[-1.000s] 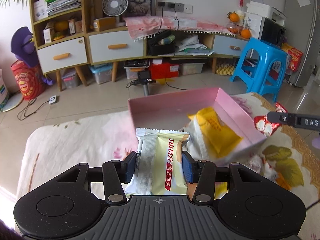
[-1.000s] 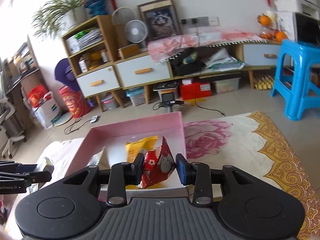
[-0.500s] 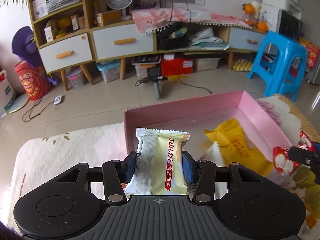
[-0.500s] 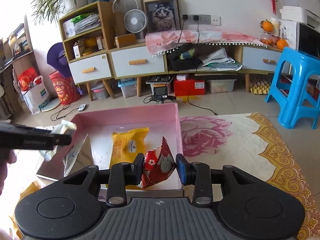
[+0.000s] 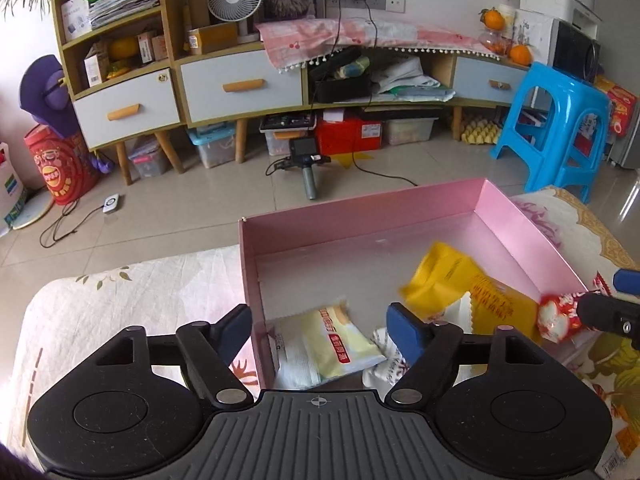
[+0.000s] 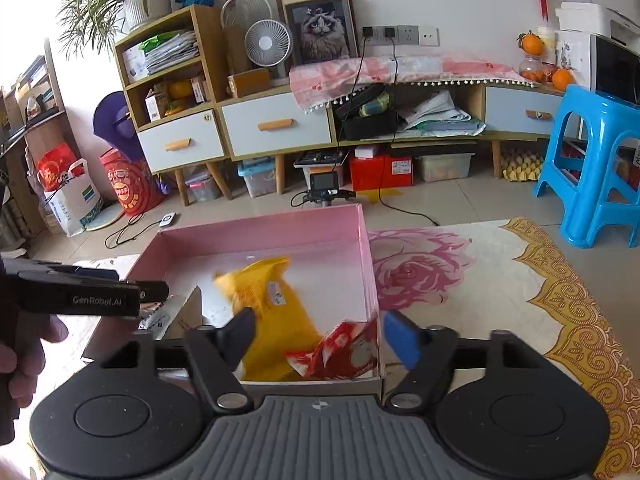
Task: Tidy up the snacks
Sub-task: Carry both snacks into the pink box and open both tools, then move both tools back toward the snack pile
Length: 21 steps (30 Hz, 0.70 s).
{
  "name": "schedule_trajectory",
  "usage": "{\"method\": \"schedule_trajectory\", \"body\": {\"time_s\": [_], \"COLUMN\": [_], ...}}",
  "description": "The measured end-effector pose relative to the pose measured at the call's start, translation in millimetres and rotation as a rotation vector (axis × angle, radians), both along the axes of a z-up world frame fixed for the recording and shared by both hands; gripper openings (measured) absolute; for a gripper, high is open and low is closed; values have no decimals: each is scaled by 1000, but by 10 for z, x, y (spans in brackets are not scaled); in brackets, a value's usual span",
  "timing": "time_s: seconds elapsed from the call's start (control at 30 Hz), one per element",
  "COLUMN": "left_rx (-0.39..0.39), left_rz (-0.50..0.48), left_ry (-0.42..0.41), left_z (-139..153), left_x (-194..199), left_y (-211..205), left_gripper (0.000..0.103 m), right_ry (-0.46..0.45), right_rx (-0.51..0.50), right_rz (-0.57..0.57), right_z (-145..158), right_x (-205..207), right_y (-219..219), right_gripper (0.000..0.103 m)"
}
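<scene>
A pink box [image 5: 360, 216] [image 6: 260, 236] sits on a flowered cloth. My left gripper [image 5: 320, 326] hangs over its near left corner with jaws opening. The pale yellow snack packet [image 5: 336, 344] lies loose in the box below them, touching neither pad. My right gripper [image 6: 320, 334] is over the box's near right corner, its jaws opening too. The red snack packet [image 6: 340, 350] [image 5: 558, 316] rests in that corner, free of the pads. A yellow packet [image 5: 460, 284] [image 6: 272, 300], blurred, lies in the middle of the box. A white packet [image 5: 388, 356] is partly hidden under my left finger.
The flowered cloth [image 6: 460, 280] reaches to a gold-patterned border at the right. Beyond the box lie a tiled floor, a camera on a handle [image 5: 308, 160] with cables, a low cabinet [image 5: 240, 84] and a blue stool [image 5: 560, 128]. A person's hand [image 6: 24, 356] holds the left gripper.
Both grippers have opened. The pale yellow packet fell from the left jaws into the box, and the red packet dropped from the right jaws into the near right corner.
</scene>
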<state>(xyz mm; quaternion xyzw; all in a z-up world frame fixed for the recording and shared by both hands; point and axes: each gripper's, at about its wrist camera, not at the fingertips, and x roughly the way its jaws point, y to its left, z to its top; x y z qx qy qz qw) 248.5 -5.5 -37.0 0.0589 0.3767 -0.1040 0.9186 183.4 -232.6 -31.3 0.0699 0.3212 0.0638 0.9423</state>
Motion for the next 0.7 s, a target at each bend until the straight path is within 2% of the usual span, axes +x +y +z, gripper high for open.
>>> {"method": "schedule_trajectory", "body": {"time_s": [0.13,0.27,0.7], "left_rx": [-18,-24,-34], "left_rz": [-17,-29,-60], "left_ry": [-18,-25,-32], "left_z": [50,97,186], "left_x": [-103,-229,-709], "left_y": [-2,5,164], "left_gripper": [87,88,93], "right_ry": [-7,-16,-24], "right_rx": [3,-6,-47], "right_rz": [-4,6,46], "right_z": [47,92,207], "right_x": [-33,-78,-267], "right_y": [-10,-11,68], "right_gripper": [76,83,89]}}
